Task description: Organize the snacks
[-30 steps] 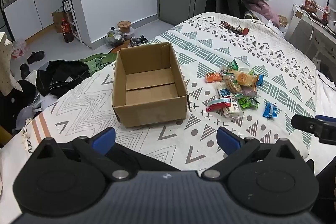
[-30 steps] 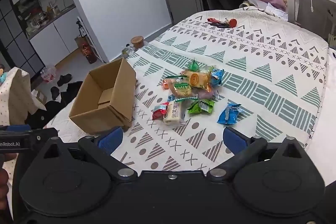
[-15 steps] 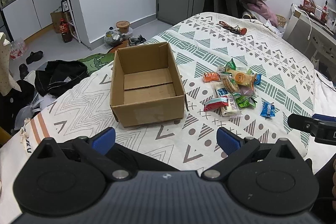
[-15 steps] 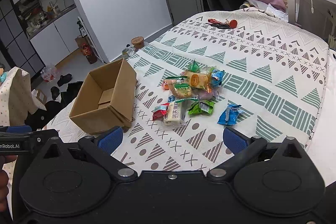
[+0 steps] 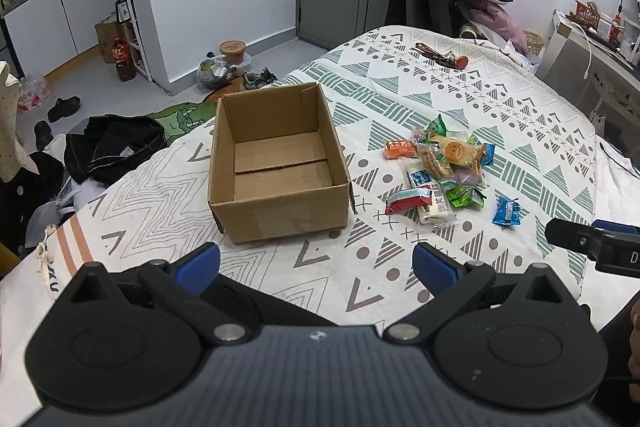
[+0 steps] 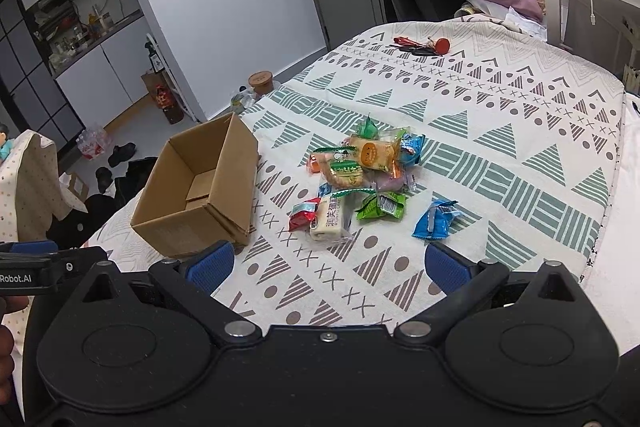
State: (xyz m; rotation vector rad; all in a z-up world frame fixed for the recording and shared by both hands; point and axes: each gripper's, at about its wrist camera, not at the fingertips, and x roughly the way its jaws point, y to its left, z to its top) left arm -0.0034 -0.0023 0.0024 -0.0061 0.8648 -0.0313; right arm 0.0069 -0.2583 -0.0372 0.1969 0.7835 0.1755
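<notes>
Nothing is packed yet: the open brown cardboard box sits empty, the colourful wrapped snacks heaped just right of it, left gripper and right gripper spread wide, holding nothing.

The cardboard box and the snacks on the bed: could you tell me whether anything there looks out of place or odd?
Nothing looks damaged. The cardboard box stands upright, open and empty. The snacks lie in a loose heap beside it on the bedspread, with one blue packet apart from the pile. Both tongs are open and hold nothing.
</notes>
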